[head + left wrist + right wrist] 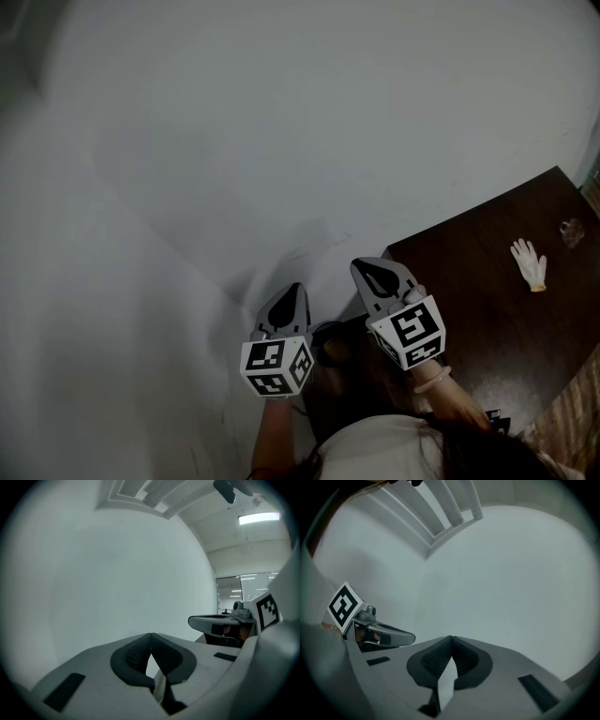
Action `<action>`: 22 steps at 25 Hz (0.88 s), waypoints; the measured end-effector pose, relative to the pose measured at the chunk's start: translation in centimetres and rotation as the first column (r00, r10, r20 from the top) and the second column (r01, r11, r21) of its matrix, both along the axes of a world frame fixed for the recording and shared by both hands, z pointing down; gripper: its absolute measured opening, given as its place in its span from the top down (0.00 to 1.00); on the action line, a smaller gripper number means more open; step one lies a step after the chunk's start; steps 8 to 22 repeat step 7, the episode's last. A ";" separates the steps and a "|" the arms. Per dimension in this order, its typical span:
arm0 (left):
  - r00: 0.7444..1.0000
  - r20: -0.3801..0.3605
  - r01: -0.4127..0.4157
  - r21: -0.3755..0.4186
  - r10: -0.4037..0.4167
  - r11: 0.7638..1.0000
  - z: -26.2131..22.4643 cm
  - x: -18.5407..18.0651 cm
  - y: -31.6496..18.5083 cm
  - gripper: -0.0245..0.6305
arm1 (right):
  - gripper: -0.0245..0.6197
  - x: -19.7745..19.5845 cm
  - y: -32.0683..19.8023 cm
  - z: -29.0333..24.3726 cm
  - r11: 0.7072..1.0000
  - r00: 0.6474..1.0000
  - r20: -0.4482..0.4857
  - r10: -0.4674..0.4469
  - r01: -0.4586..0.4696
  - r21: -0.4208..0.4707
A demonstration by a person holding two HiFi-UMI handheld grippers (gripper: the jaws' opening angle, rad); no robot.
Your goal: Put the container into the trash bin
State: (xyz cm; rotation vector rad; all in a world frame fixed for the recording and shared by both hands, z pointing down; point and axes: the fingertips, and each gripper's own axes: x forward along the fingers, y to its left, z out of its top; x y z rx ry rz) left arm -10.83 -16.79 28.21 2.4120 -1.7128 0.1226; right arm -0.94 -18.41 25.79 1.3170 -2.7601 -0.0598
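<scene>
No container or trash bin shows in any view. My left gripper [292, 290] and right gripper [367, 266] are held side by side, level, pointing at a plain white wall [281, 122]. Both are shut, pad tips touching, with nothing between them. In the left gripper view the left gripper [150, 635] has its dark pads pressed together, and the right gripper [220, 620] shows at the right edge. In the right gripper view the right gripper [450, 638] is closed the same way, with the left gripper [386, 637] at the left.
A dark brown table [478, 300] stands at the right, its corner close to the right gripper. A white glove [530, 263] and a small clear crumpled item [573, 231] lie on its far part. Wood-look floor [577, 412] shows at the lower right.
</scene>
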 end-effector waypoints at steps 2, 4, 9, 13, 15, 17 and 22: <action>1.000 -0.003 0.000 0.000 0.000 1.000 -0.1 0.0 0.2 0.93 | 0.95 0.0 0.2 -0.1 1.000 1.000 -0.001 0.000 0.000 0.000; 1.000 -0.006 0.000 0.000 0.000 1.000 0.0 -0.2 0.0 0.93 | 0.95 -0.2 0.0 0.1 1.000 1.000 -0.001 -0.001 0.001 -0.002; 1.000 -0.010 -0.002 -0.002 0.002 1.000 0.3 -0.5 -0.5 0.93 | 0.95 -0.6 -0.4 0.3 1.000 1.000 -0.001 -0.002 0.002 -0.005; 1.000 -0.010 -0.002 -0.002 0.002 1.000 0.3 -0.5 -0.5 0.93 | 0.95 -0.6 -0.4 0.3 1.000 1.000 -0.001 -0.002 0.002 -0.005; 1.000 -0.010 -0.002 -0.002 0.002 1.000 0.3 -0.5 -0.5 0.93 | 0.95 -0.6 -0.4 0.3 1.000 1.000 -0.001 -0.002 0.002 -0.005; 1.000 -0.010 -0.002 -0.002 0.002 1.000 0.3 -0.5 -0.5 0.93 | 0.95 -0.6 -0.4 0.3 1.000 1.000 -0.001 -0.002 0.002 -0.005; 1.000 -0.010 -0.002 -0.002 0.002 1.000 0.3 -0.5 -0.5 0.93 | 0.95 -0.6 -0.4 0.3 1.000 1.000 -0.001 -0.002 0.002 -0.005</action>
